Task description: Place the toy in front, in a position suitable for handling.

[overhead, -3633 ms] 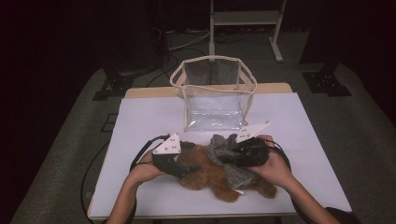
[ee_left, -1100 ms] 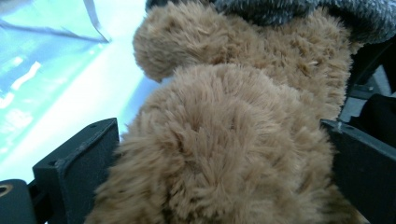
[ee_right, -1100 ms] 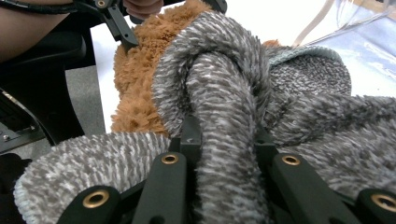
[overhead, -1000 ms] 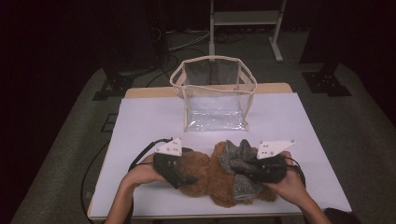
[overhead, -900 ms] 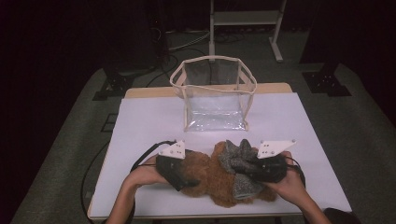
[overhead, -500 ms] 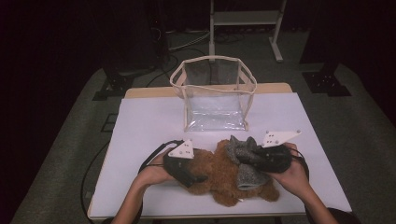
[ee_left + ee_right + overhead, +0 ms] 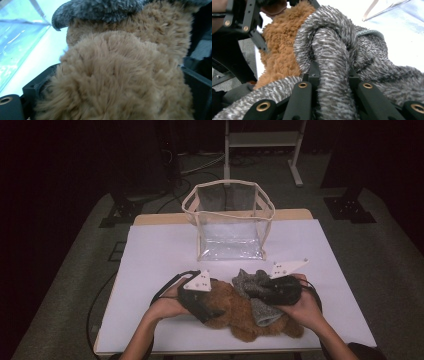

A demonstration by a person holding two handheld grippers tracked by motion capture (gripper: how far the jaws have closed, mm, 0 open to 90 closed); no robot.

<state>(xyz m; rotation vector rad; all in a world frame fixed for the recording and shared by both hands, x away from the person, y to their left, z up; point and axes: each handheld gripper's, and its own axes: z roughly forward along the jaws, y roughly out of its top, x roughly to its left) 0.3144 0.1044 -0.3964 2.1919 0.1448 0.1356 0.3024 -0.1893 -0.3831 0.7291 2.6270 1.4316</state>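
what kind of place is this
Probably a lab or studio set up for recording, not a home. A white table stands lit amid dark surroundings, cables trail over the grey floor behind it, and a metal stand rises at the back.

Shaggy brown plush fur (image 7: 120, 75) bulges between the left gripper's (image 7: 110, 110) black jaws; a grey fuzzy knitted fabric (image 7: 100, 10) lies over it, a clear plastic bag (image 7: 17, 42) beyond on the white tabletop (image 7: 47, 55).

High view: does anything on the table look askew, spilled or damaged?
Nothing stands out. The clear bag stands upright and open; the brown plush and grey garment lie bunched together between the left gripper and right gripper.
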